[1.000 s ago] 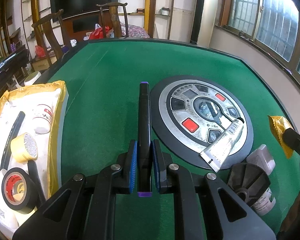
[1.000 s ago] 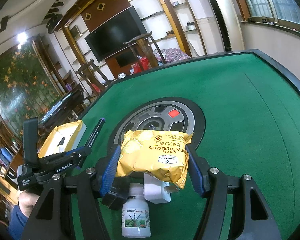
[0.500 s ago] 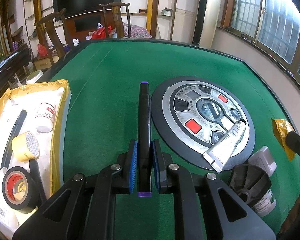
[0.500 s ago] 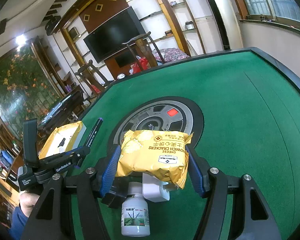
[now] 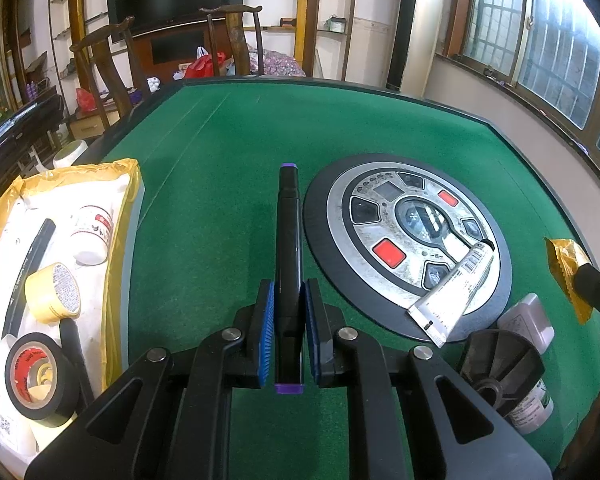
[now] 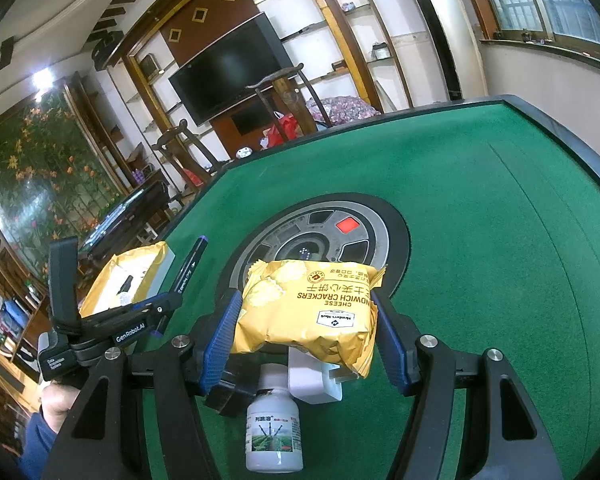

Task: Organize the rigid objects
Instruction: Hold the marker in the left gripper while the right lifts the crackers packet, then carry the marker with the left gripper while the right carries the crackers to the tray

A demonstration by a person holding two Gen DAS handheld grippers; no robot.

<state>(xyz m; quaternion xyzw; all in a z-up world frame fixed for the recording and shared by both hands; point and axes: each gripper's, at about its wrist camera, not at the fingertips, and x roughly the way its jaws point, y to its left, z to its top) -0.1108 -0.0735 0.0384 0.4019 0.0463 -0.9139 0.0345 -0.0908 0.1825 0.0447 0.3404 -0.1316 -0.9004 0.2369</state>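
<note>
While our left tool (image 5: 288,312) clamps a black marker (image 5: 287,248) with purple ends between its blue pads, we hold it lengthwise above the green desk (image 5: 220,184), the tip pointing away from us. Beside it on the left sits an open box (image 5: 134,208) lined with yellow and white wrapping, and inside we see a white bottle (image 5: 91,229), a yellow roll of tape (image 5: 53,291), a black roll of tape (image 5: 34,378) and a black pen (image 5: 30,268). To the right lies a round panel (image 5: 408,256) with red buttons set into the desk, and a silver tube (image 5: 452,292) rests across its near edge. Our right tool (image 6: 308,330) grips a yellow packet of cheese sandwich crackers (image 6: 308,308) by its two sides, lifted over a white bottle with a green label (image 6: 274,430), a white plug (image 6: 312,380) and a black ribbed part (image 5: 500,364) crowded together on the desk.
</note>
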